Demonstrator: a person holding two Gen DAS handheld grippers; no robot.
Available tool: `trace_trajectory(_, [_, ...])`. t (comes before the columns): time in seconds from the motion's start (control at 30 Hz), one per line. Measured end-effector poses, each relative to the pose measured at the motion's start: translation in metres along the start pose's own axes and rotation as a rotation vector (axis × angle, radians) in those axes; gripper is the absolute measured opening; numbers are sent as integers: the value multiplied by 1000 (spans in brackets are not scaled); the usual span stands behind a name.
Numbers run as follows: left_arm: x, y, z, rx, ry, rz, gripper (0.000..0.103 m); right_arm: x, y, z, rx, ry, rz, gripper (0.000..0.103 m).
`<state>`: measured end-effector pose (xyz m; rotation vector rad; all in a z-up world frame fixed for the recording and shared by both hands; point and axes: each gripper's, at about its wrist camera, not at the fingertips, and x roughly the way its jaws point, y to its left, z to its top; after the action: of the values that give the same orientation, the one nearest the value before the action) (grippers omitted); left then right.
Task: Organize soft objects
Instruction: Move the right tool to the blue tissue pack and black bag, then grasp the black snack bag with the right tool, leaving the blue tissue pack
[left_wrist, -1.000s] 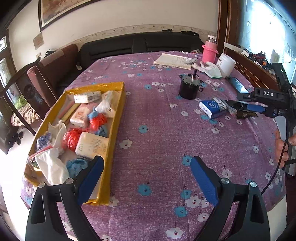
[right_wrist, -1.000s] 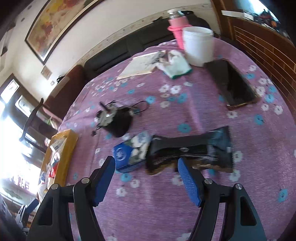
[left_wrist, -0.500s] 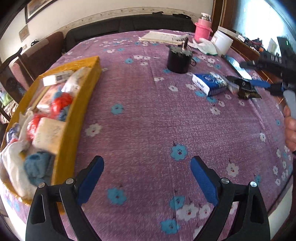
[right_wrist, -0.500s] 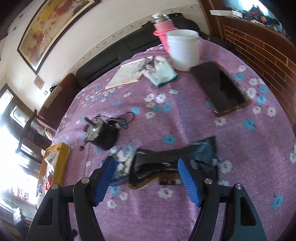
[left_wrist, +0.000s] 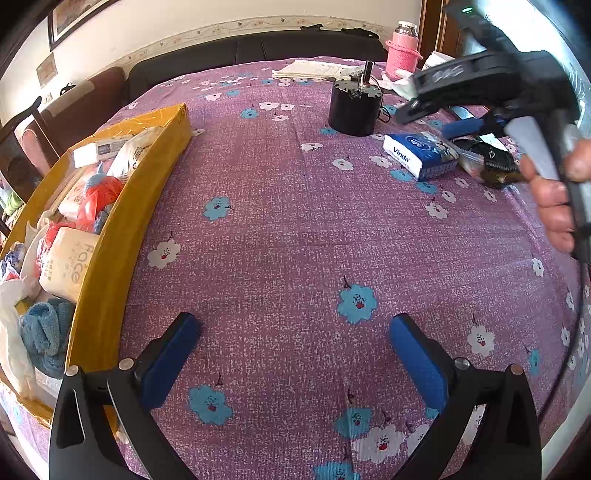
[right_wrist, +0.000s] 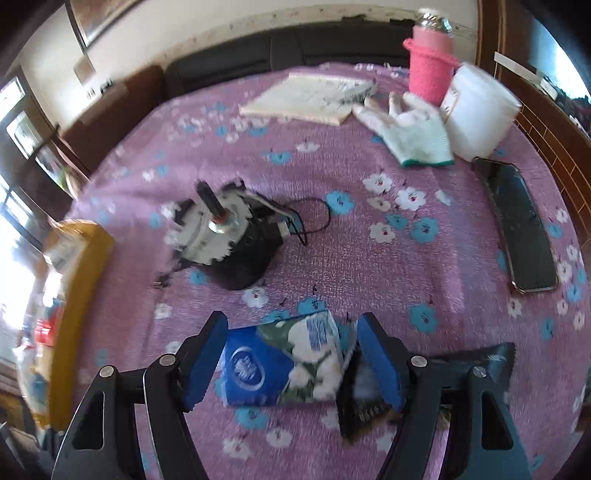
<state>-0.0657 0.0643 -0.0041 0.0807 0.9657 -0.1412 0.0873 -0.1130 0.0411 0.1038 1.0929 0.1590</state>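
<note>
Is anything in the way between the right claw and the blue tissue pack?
No. The right claw is opening, and the blue tissue pack already sits between its fingers. The black packet lies just outside the right finger, touching the pack.

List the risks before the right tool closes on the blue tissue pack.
1. The right tool straddles the blue tissue pack, its jaws opening, but the black packet lies against the pack right under the right-hand finger; closing might pinch both.
2. The black motor and its wire sit just beyond the pack; a forward sweep could snag them.
3. The yellow box already looks crowded, so the pack may not settle inside.
</note>
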Motion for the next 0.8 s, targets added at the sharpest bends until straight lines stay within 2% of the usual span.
trace_trajectory(0.07, [0,0,0,-1,-2,0,103,14,3,1,-15,39,-45,76])
trace_trajectory(0.1, [0,0,0,-1,-3,0,103,15,4,0,-11,41,-41,76])
trace_trajectory(0.2, [-1,0,-1,-1,-3,0,103,17,4,-4,18,80,26,76])
trace_trajectory(0.4, [0,0,-1,-1,-3,0,103,9,19,-27,7,129,88,77])
trace_trajectory(0.67, [0,0,-1,-1,-3,0,103,-7,62,-73,-136,173,162,78])
trace_trajectory(0.8, [-1,0,-1,-1,-4,-1,103,-19,66,-90,-162,193,239,78])
